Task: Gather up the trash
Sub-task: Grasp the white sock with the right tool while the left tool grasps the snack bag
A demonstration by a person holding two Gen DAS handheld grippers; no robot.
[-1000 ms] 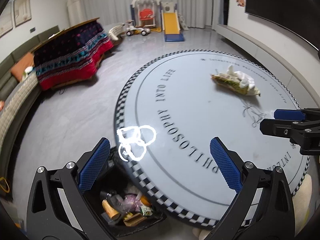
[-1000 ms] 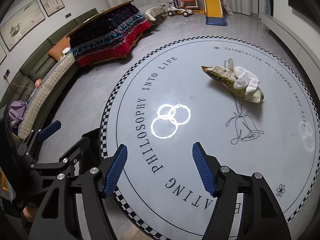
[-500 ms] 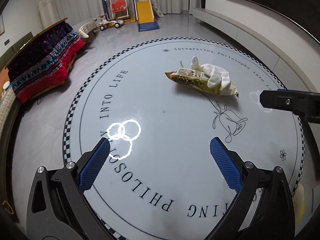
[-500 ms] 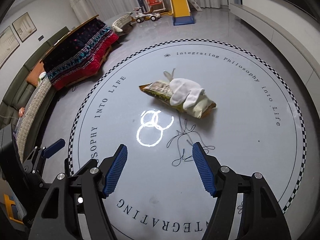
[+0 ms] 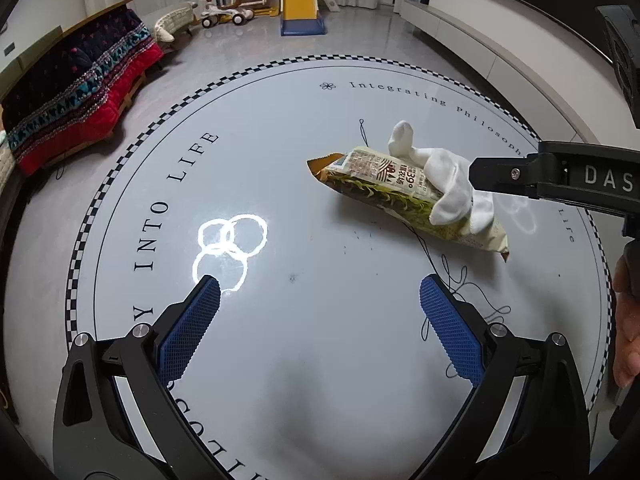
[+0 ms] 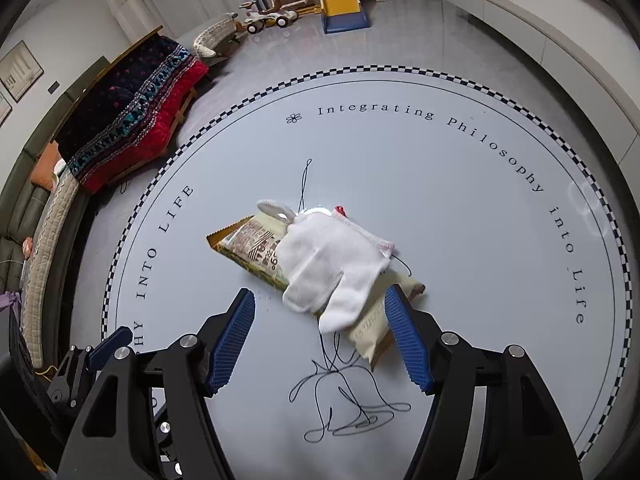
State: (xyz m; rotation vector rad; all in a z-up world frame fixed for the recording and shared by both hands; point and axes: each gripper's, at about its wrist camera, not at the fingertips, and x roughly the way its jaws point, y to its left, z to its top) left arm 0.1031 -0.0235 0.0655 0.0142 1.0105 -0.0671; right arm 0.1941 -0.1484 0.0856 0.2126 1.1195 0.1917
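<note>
While nothing from the round pale-grey table with the checkered rim and printed lettering (image 6: pixel 480 208) has been lifted yet, you have all the trash in one heap near its middle, so the whole pickup is left to do as far as these views show. On that table lies the crumpled green-and-cream plastic snack wrapper (image 6: pixel 256 252), and draped across its middle is a white cloth glove (image 6: pixel 328 264); a loose black thread (image 6: pixel 344 400) trails out from under the heap toward you and curls on the tabletop. Your right gripper (image 6: pixel 320 336) stands with its blue ribbed pads wide apart and holds nothing: the near tip of the glove and the near end of the wrapper sit between the pads, and the right pad looks just beside the wrapper's edge, though contact cannot be confirmed. Your left gripper (image 5: pixel 320 300) is also spread wide and empty, hovering over bare tabletop with the heap well off to its right. Judging by this, closing on the glove and wrapper comes next, with the thread easy to miss
</note>
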